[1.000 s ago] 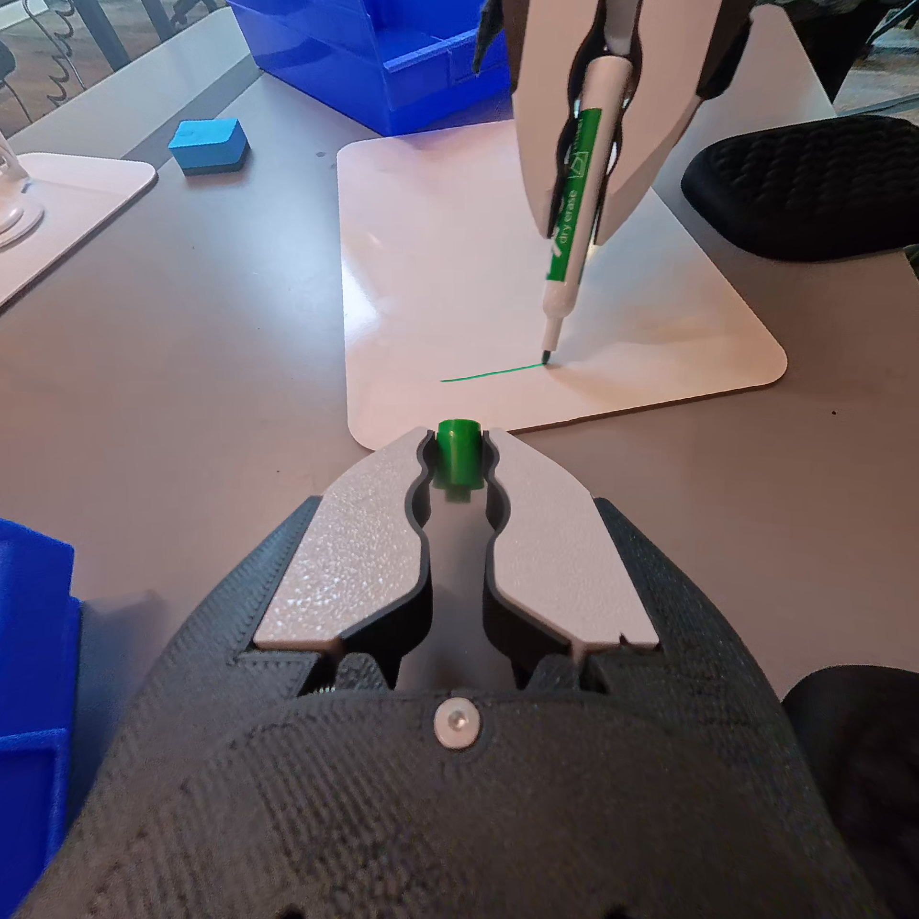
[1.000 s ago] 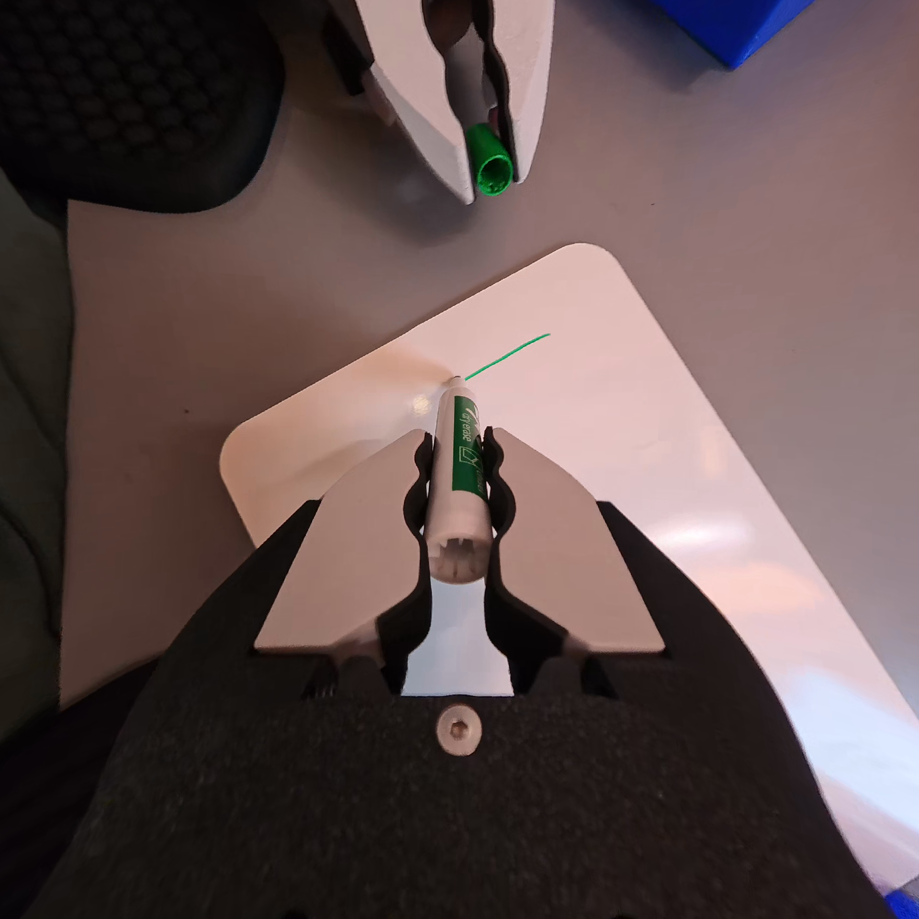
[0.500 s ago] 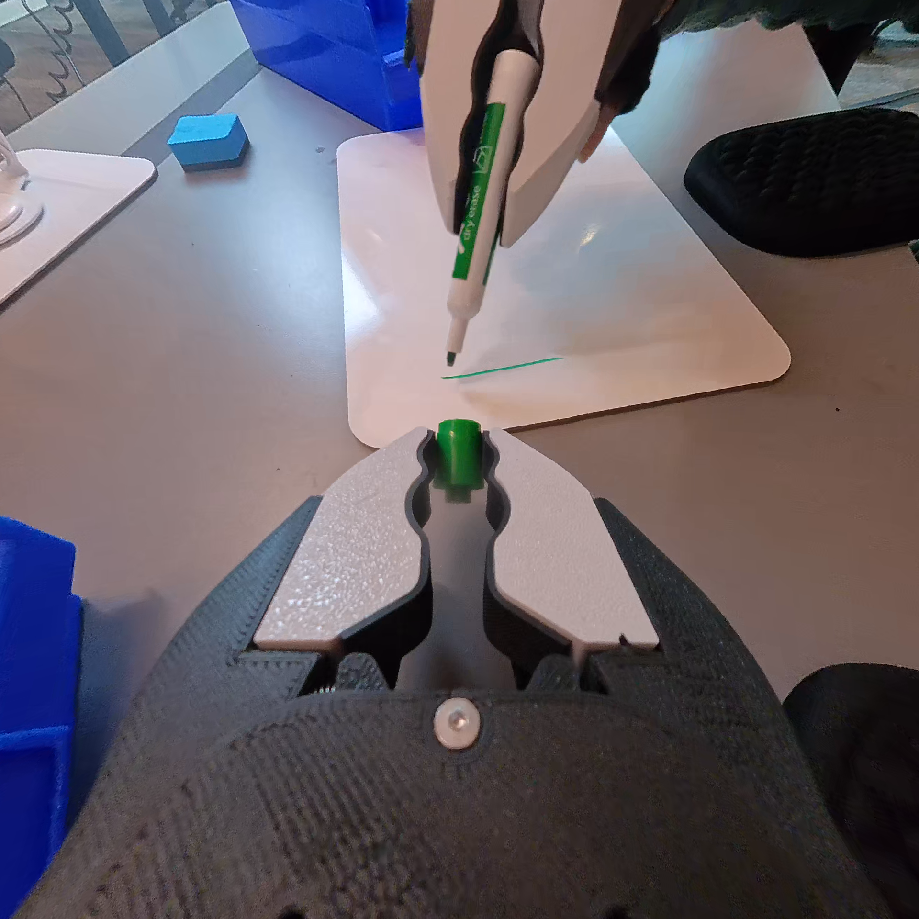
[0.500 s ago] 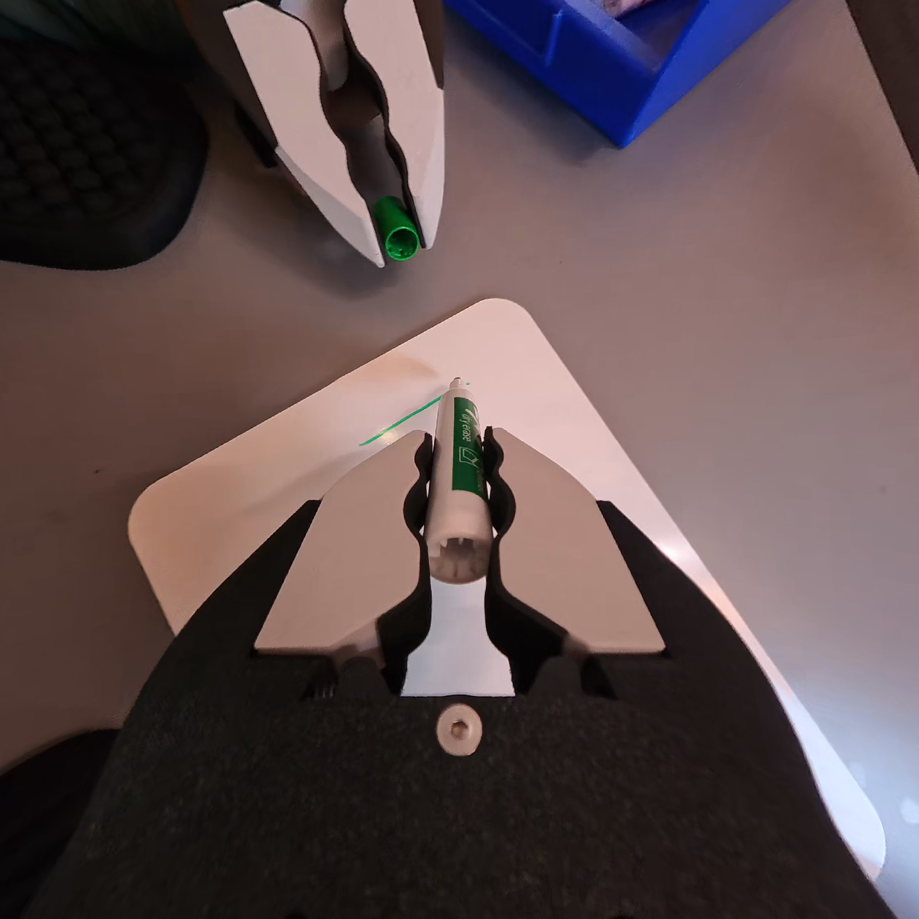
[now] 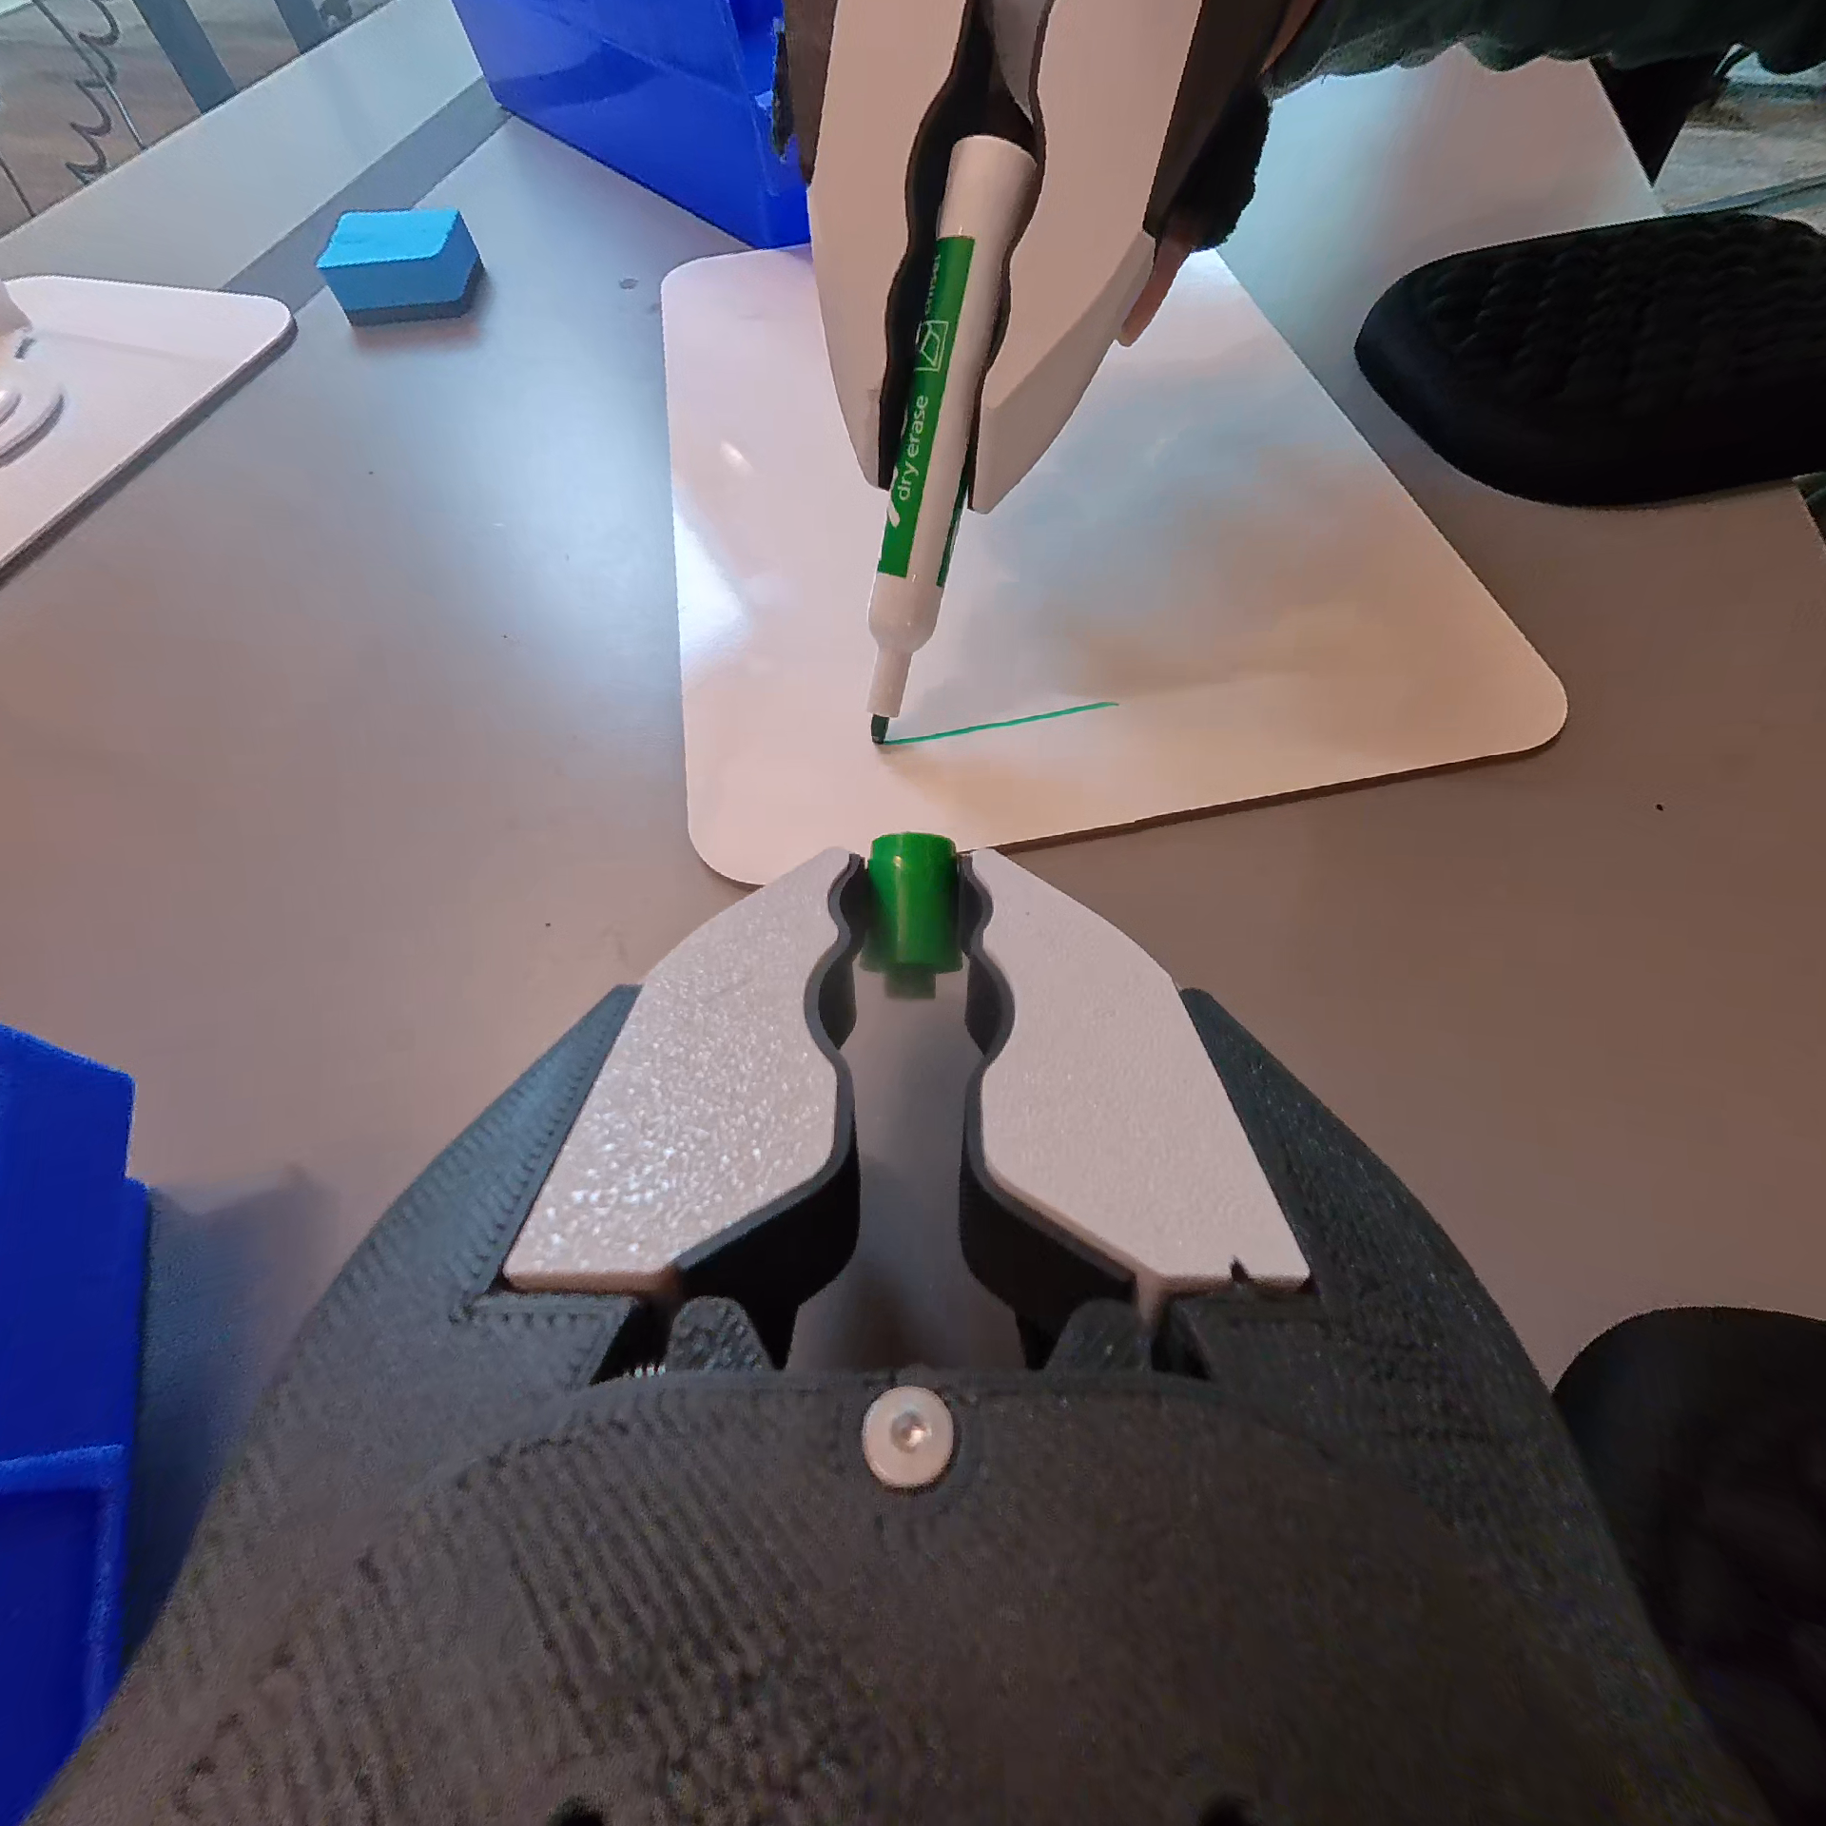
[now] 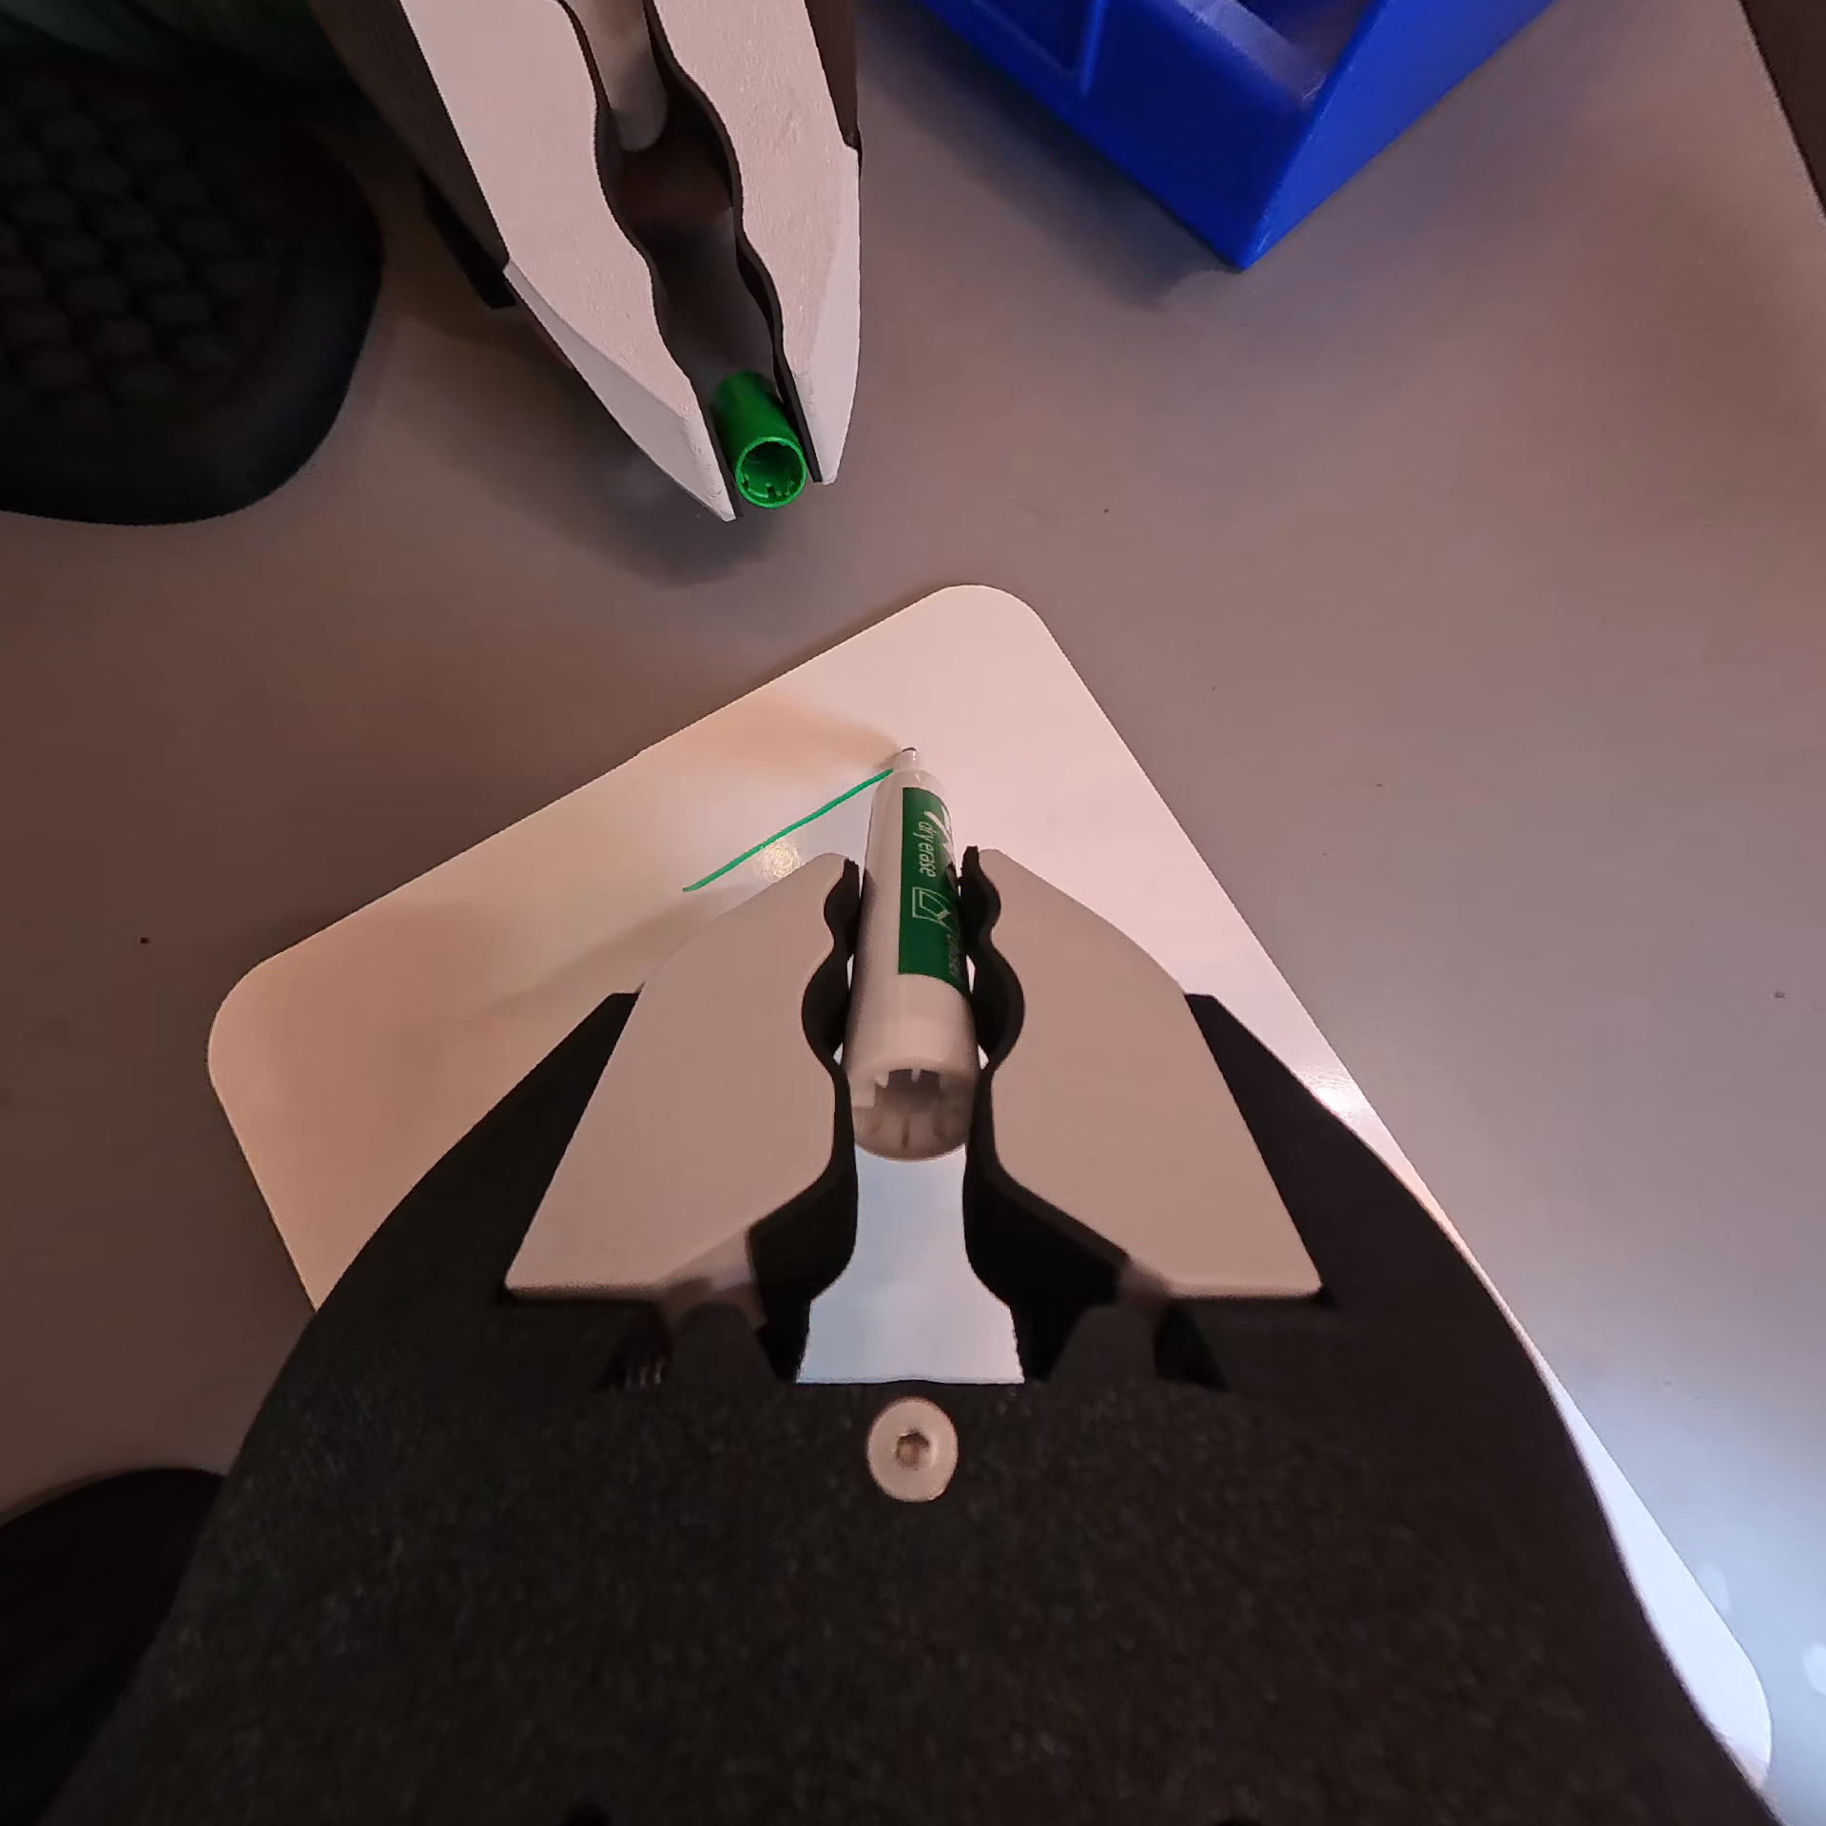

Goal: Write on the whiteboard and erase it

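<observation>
A white whiteboard lies flat on the grey table, also in the right wrist view. It bears one green line, seen in the right wrist view too. My right gripper is shut on a green-and-white dry-erase marker, held steeply. In the left wrist view the marker has its tip at the line's left end on the board. My left gripper is shut on the green marker cap, just short of the board's near edge. The cap also shows in the right wrist view.
A blue eraser block sits on the table at the far left. A blue bin stands behind the board, another blue bin at my near left. A second white board lies far left. A black mesh pad lies right.
The right gripper lifted the marker off the line's right end, carried it left, and now has the tip down at the line's left end. The left gripper has not moved.
</observation>
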`<state>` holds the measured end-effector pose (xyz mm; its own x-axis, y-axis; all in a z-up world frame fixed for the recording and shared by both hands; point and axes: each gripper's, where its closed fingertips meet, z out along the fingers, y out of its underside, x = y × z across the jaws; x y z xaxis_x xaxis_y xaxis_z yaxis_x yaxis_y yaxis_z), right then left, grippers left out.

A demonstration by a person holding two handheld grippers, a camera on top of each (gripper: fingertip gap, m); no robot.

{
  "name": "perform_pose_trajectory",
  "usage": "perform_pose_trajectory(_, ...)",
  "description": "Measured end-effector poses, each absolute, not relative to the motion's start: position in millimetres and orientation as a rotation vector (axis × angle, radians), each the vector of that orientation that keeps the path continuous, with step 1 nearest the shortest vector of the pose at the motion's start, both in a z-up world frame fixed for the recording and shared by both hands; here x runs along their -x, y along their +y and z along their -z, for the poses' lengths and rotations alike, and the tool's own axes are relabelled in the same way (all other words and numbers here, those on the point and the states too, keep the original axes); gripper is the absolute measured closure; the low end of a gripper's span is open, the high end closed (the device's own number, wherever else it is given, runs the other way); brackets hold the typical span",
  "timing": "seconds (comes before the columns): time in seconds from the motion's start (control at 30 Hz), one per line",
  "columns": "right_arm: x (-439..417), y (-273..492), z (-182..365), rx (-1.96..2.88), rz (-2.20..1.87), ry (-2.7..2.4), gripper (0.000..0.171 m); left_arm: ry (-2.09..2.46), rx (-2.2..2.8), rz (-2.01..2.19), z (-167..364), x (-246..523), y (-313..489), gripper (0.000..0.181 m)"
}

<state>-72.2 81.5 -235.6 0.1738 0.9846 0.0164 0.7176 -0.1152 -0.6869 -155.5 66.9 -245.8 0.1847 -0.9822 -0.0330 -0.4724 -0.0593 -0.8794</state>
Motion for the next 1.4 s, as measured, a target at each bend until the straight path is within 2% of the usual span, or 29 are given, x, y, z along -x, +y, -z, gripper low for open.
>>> perform_pose_trajectory(0.9, 42, 62, 234, 1.950, -0.548, -1.612, 0.152, 1.419, 1.655, 0.791, 248, 155, 66, 0.163)
perform_pose_trajectory(1.4, 45, 88, 235, 1.948, -0.501, -1.583, 0.152, 1.422, 1.655, 0.792, 248, 155, 67, 0.163)
